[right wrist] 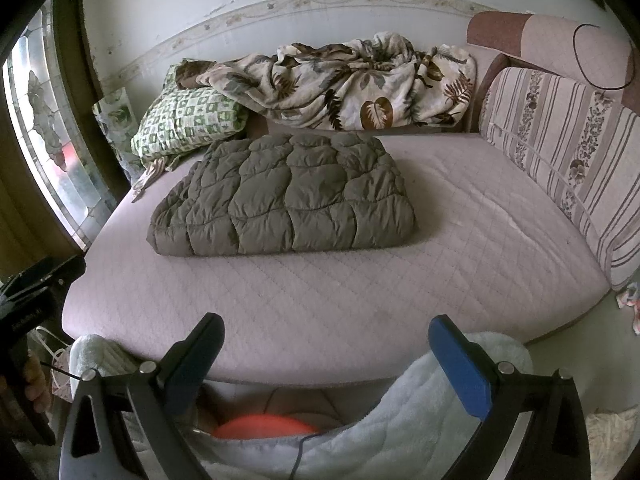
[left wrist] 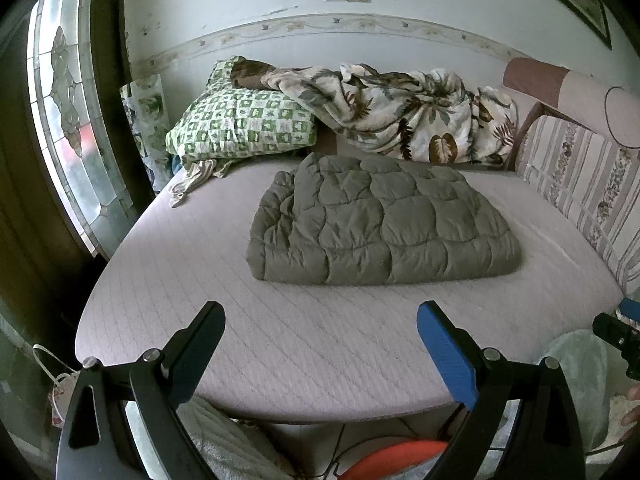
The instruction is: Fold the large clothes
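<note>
Right now your olive quilted jacket (left wrist: 380, 220) lies folded into a puffy rectangle on the pale quilted mattress (left wrist: 280, 340), toward its far half and well apart from both tools. Behind it, a green checked pillow (left wrist: 244, 124) and a crumpled leaf-print blanket (left wrist: 404, 112) sit against the wall, with a striped cushion (right wrist: 568, 160) along the right side. Your left gripper (left wrist: 320, 320) and right gripper (right wrist: 326, 332) both hover over the near edge, fingers spread wide and grasping nothing.

Mattress (right wrist: 320, 300) front bare; folded jacket (right wrist: 288, 196) blocks mid, pillows (right wrist: 188, 124) behind.
</note>
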`<state>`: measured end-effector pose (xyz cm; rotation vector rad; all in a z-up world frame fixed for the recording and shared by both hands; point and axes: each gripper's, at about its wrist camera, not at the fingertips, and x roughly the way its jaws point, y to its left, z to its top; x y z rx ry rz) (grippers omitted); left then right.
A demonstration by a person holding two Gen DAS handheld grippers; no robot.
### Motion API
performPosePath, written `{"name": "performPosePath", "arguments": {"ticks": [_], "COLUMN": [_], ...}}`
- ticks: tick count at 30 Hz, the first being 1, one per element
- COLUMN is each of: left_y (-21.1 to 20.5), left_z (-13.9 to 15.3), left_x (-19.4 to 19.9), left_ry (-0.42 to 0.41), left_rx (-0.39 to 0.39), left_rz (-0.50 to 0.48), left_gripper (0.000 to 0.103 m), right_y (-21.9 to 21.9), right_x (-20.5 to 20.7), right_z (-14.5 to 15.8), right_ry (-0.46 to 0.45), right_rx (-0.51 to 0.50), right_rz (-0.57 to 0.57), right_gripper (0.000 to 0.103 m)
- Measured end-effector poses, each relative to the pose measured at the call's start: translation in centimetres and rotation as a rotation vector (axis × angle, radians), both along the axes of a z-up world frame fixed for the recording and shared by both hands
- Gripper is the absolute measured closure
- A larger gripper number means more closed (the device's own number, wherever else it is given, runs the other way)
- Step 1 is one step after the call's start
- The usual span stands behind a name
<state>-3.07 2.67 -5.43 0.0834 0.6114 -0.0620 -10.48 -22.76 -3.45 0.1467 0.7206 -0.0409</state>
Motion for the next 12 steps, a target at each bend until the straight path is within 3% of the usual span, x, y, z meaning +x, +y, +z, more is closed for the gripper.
{"name": "performPosePath", "arguments": {"ticks": [12], "left_y": [0.3], "left_z": [-0.5], "left_x": [1.2], "left_ry": [0.021], "left_rx": [-0.005], "left_rz": [0.008], "left_gripper": [0.006], "right_y": [0.1], "right_x": [1.4], "right_z": [-0.3], "right_ry": [0.029], "right_rx": [0.004], "right_rz": [-0.006], "right_gripper": [0.000]}}
